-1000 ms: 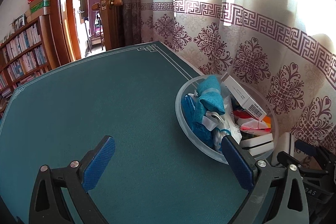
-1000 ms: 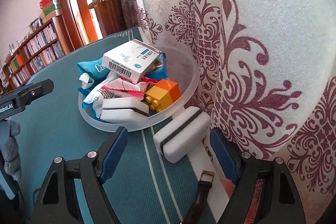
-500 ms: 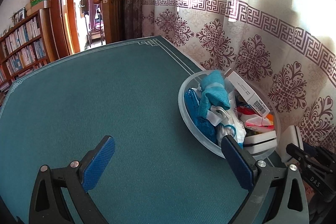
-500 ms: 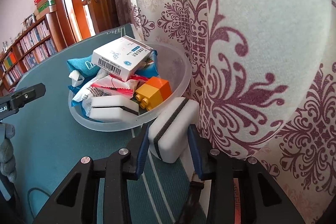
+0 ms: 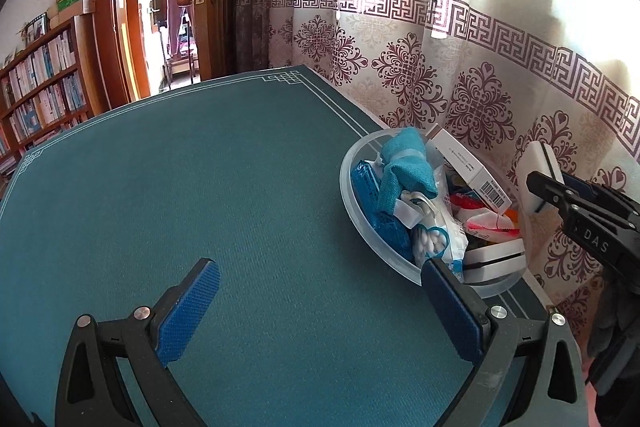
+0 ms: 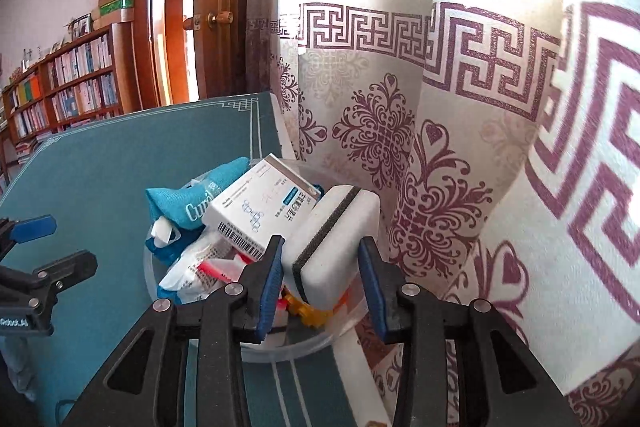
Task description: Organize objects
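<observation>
A white sponge block with a dark middle layer point(image 6: 340, 211) is clamped between the blue pads of my right gripper point(image 6: 321, 243), which is shut on it. It hangs tilted above the right side of a clear plastic bowl point(image 6: 150, 279). The left wrist view shows the same sponge point(image 5: 538, 167) raised beside the bowl point(image 5: 348, 195). In the bowl lie a white barcoded box point(image 6: 260, 211), a teal cloth point(image 6: 192, 203), packets, an orange toy block point(image 6: 312, 311) and a second white sponge point(image 5: 496, 259). My left gripper point(image 5: 320, 271) stands open and empty over the teal table point(image 5: 200, 167), left of the bowl.
A patterned curtain point(image 6: 460, 147) hangs right behind the bowl along the table's right edge. A wooden door point(image 5: 212, 7) and a bookshelf point(image 5: 40, 91) stand beyond the far end of the table. A gloved hand point(image 5: 616, 323) shows at the right.
My right gripper closed on the white sponge that lay on the table beside the bowl, then lifted it up over the bowl's rim. The left gripper stayed where it was.
</observation>
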Motion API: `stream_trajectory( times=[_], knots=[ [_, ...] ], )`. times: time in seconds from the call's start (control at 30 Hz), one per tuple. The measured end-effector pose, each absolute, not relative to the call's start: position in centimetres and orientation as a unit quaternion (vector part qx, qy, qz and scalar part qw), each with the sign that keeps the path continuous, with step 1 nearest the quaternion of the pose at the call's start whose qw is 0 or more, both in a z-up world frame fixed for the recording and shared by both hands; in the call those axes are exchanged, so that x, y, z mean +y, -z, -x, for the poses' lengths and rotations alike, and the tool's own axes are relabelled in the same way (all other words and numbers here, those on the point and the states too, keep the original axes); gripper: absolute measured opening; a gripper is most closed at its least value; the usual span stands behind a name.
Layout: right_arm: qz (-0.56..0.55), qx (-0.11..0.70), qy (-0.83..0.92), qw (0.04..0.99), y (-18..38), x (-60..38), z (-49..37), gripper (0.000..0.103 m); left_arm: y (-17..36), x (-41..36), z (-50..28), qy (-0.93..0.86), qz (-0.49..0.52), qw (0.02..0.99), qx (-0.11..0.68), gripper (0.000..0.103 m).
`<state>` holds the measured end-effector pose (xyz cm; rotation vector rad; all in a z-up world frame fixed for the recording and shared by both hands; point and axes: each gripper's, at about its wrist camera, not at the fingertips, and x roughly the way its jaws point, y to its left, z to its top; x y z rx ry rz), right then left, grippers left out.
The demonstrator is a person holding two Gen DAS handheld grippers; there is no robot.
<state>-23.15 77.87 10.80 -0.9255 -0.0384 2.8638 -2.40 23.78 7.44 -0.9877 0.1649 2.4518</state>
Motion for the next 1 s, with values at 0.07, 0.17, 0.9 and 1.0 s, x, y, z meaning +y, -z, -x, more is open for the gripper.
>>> stream_trajectory(
  times=[0.07, 0.17, 0.9, 1.0],
  knots=[
    [0.314, -0.007, -0.947, 0.066, -10.6, 78.4, 24.4, 0.039, -7.3, 23.6, 2.6, -0.897, 0.365, 0.242, 0.057, 0.103],
    [0.321, -0.011, -0.944, 0.067, -10.2, 78.7, 25.8, 0.039, -6.9, 23.3, 2.9, -0.896, 0.37, 0.24, 0.053, 0.103],
    [0.315, 0.034, -0.948, 0.016, -10.1, 77.8, 19.4, 0.079, -6.9, 23.6, 2.2, -0.895, 0.367, 0.247, 0.055, 0.103],
    [0.324, 0.04, -0.945, 0.006, -9.6, 77.2, 18.3, 0.086, -7.2, 23.8, 1.8, -0.896, 0.363, 0.248, 0.057, 0.103]
  ],
)
